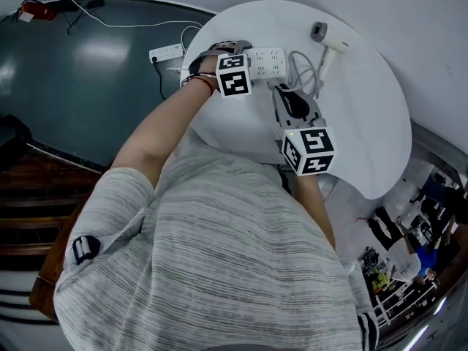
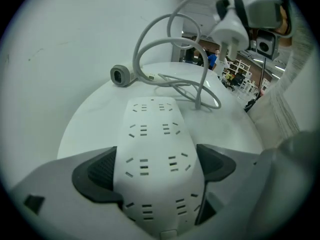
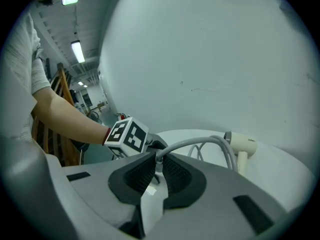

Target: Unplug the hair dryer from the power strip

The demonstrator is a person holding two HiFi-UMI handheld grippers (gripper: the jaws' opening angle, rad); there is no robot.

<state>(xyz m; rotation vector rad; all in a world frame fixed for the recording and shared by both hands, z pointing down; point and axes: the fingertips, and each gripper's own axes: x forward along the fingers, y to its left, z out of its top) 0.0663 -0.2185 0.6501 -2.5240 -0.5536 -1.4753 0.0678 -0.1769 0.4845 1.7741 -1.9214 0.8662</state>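
Note:
A white power strip (image 1: 267, 63) lies on the round white table (image 1: 365, 123). My left gripper (image 1: 245, 50) is shut on its near end, and its dark pads press both sides of the power strip (image 2: 152, 149). My right gripper (image 1: 284, 92) is shut on the white plug (image 2: 229, 30), which hangs in the air above the strip with its prongs bare. The grey cable (image 2: 165, 39) loops back to the white hair dryer (image 1: 329, 42), which lies at the table's far side. In the right gripper view the cable (image 3: 200, 144) leaves the shut jaws toward the hair dryer (image 3: 242, 145).
A second power strip (image 1: 167, 52) with a white cord lies on the dark floor left of the table. A red object (image 1: 33, 9) sits at the far left. Wooden furniture (image 1: 29, 189) stands at my left. A white wall backs the table.

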